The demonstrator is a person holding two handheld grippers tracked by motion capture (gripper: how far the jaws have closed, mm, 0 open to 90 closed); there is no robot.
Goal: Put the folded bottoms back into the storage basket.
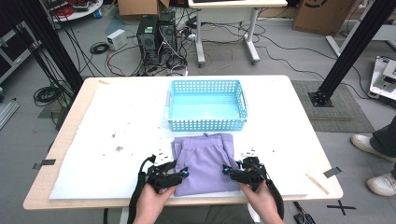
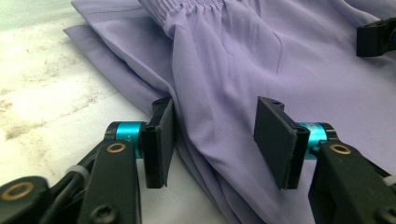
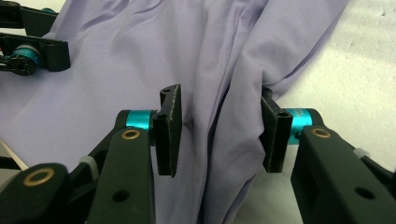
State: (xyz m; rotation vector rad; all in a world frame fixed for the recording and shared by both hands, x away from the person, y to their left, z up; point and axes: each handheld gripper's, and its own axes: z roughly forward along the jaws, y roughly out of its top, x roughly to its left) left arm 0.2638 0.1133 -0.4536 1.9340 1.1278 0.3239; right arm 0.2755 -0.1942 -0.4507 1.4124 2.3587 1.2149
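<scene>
1. While both hands work at the near edge of the table, the left gripper (image 2: 215, 140) stands released, its jaws spread astride the left side edge of the folded purple shorts (image 2: 261, 70), one pad on the bare white table cover (image 2: 51, 107) side, the other over the cloth.
2. At the shorts' opposite side, the right gripper (image 3: 219, 135) is likewise unclenched, its jaws straddling a raised fold of the fabric with nothing yet pinched.
3. Seen from the high view, the left gripper (image 1: 166, 176) and right gripper (image 1: 245, 173) flank the shorts (image 1: 204, 161) at their near corners, each equally close to its own edge.
4. Lying lengthwise away from the person, the shorts have their elastic waistband at the far end, just short of the blue basket (image 1: 207, 122).
5. Judging from this layout, the basket sits directly beyond the shorts along their long axis, so any lift would likely carry forward.
</scene>
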